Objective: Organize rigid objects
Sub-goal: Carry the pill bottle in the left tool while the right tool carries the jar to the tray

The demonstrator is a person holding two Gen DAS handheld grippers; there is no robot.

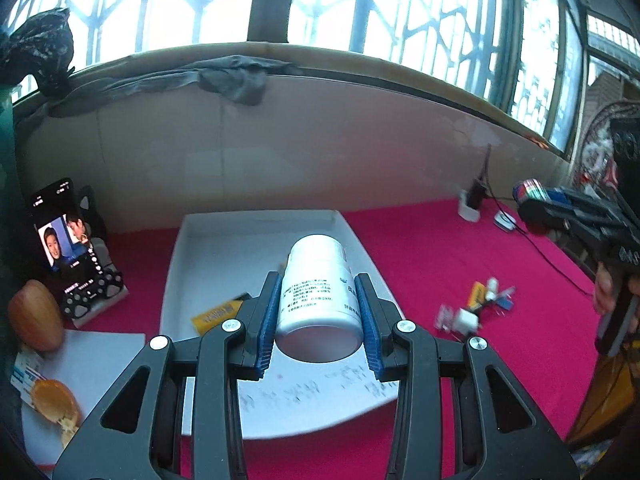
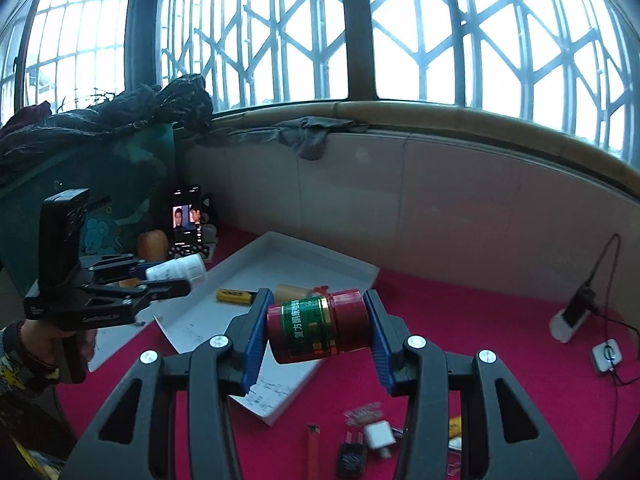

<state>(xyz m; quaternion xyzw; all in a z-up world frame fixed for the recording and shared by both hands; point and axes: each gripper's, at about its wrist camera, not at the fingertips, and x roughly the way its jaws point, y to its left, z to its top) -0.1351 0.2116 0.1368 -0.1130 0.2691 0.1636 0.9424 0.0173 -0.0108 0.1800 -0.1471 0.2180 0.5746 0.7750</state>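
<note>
Both grippers clenched on bottles above the white tray.

The left gripper (image 1: pixel 320 320) grasps a white bottle (image 1: pixel 316 300) lying along its fingers, base toward the camera, over the near part of the tray (image 1: pixel 192 240) — its blue pads (image 1: pixel 268 320) press the bottle's sides. The right gripper (image 2: pixel 316 332) grasps a red bottle (image 2: pixel 320 330) with a green label, held crosswise, tilted, above the tray's right edge. In the tray lies a yellow pack (image 1: pixel 216 314). On the red cloth (image 1: pixel 440 248) right of the tray sits a loose cluster of small items — a white plug (image 2: pixel 378 436) among them. A phone (image 1: pixel 64 236) stands left of the tray.
</note>
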